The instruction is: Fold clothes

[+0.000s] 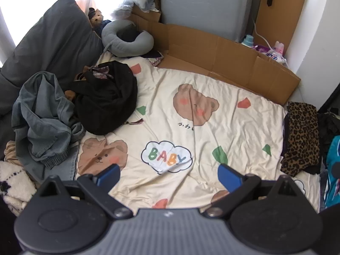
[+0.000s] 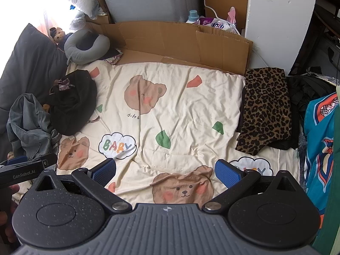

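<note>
Starting at nine o'clock in the left wrist view, a dark grey pillow [image 1: 51, 40] is seen propped at the edge of the bed, and below it a crumpled grey-blue garment [image 1: 42, 116] is heaped just beside a bunched black garment [image 1: 108, 99]; the two touch. A fuzzy cream item [image 1: 12, 187] at eight o'clock is cut off by the frame and cannot be identified. A grey neck pillow [image 1: 127, 40] and a small teddy bear [image 1: 96, 17] are found at eleven o'clock. The middle is taken up by a cream bear-print sheet [image 1: 212, 131], on which "BABY" [image 1: 166, 156] is printed in coloured letters inside a cloud; small dark characters under a bear face are too fine to be read. Flattened cardboard [image 1: 223, 53] is laid along twelve to one o'clock, with a blue-capped bottle [image 2: 193, 16] and a printed packet [image 2: 214, 23] behind it, the packet's lettering being illegible. At three o'clock a folded leopard-print garment [image 2: 265, 106] is set on the sheet's edge, over dark cloth, beside a teal patterned fabric [image 2: 318, 138] cut off by the frame.

The left gripper [image 1: 169, 175] is held over bare sheet, its blue pads spread wide with nothing between them; the garments lie well apart at ten o'clock. The right gripper [image 2: 165, 170] is likewise spread wide and empty, the leopard-print garment lying at two o'clock. In the right wrist view "GenRobot.AI" is read on the left gripper's body at nine o'clock.
</note>
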The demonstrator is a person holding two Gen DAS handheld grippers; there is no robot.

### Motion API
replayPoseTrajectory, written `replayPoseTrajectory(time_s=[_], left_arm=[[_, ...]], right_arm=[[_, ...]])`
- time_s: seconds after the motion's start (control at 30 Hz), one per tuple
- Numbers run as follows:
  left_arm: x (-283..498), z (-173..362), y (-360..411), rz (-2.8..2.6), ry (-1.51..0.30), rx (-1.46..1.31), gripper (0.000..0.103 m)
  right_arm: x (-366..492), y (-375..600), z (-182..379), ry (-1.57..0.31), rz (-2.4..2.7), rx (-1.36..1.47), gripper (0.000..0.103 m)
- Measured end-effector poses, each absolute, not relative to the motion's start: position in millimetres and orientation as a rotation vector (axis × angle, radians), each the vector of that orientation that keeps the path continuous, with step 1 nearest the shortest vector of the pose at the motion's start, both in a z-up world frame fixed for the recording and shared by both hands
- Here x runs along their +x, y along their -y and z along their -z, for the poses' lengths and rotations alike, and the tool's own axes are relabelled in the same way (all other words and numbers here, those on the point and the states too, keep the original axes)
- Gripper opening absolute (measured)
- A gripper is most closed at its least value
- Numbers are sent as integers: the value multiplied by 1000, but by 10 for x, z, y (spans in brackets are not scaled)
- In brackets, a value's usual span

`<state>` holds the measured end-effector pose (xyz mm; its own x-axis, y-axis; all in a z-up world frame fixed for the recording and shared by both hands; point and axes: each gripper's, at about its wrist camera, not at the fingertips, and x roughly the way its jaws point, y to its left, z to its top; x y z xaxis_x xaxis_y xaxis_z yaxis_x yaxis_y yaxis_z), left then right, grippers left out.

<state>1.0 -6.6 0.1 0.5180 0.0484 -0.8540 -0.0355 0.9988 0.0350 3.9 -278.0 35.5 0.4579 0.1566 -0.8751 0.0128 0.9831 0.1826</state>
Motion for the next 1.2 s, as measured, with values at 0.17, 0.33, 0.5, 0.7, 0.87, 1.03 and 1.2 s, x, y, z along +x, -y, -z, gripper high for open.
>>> replayPoseTrajectory(time_s=[0.17, 0.33, 0.5, 0.7, 0.87, 1.03, 1.2], left_arm=[[31, -27, -9, -45, -1029, 13, 99], [31, -21, -18, -44, -1033, 10, 99], [28, -32, -26, -45, -1034, 11, 99], [20, -73, -26, -40, -1039, 6, 99], [34, -101, -7, -36, -1053, 28, 99], [50, -134, 9, -31, -1068, 37, 99], [71, -175, -29, -6, -1056, 28, 99]], right_arm=[[47, 2787, -360, -1093, -88, 174, 102], [39, 2789, -357, -1090, -86, 174, 102], [32, 2795, -365, -1090, -61, 159, 102], [17, 2871, -363, -1093, -50, 174, 102], [21, 2960, -347, -1100, -47, 217, 102], [32, 2972, -349, -1103, -48, 214, 102], [33, 3055, -337, -1109, -55, 253, 102]])
